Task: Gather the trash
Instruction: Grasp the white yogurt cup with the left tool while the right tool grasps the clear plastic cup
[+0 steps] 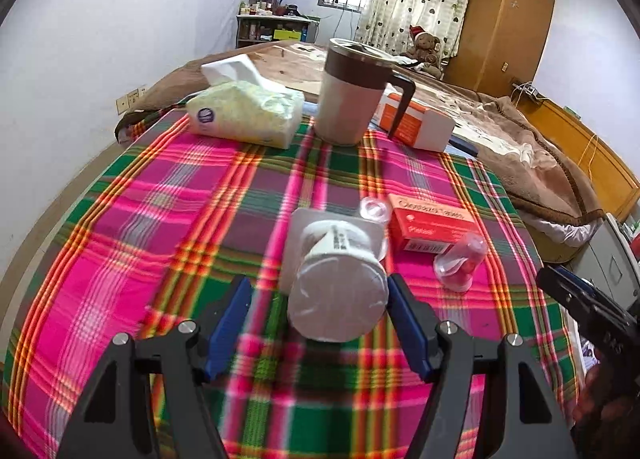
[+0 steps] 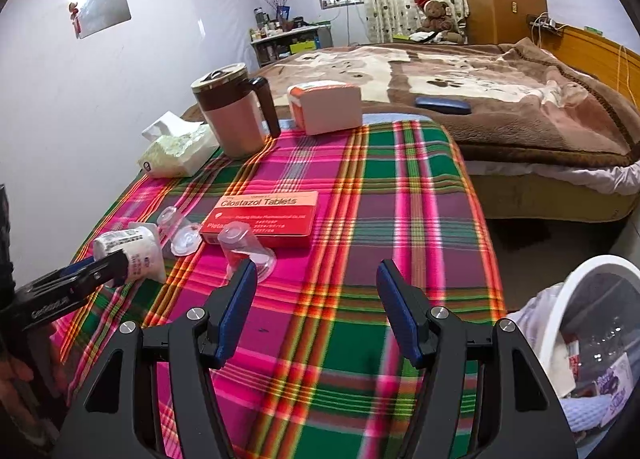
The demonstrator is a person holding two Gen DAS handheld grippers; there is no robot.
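Left fingers (image 1: 240, 323) parted around white bottle (image 1: 340, 291), right fingers (image 2: 240, 299) apart, empty

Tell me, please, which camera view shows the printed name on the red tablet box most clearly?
The right wrist view: there the red tablet box lies with its top face toward the camera and the lettering reads plainly as Cilostazol Tablets. In the left wrist view the same box sits off to the right, foreshortened, and its print is too blurred to read.

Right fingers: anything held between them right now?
No. The right gripper stands open over bare plaid tablecloth, with nothing between its fingers.
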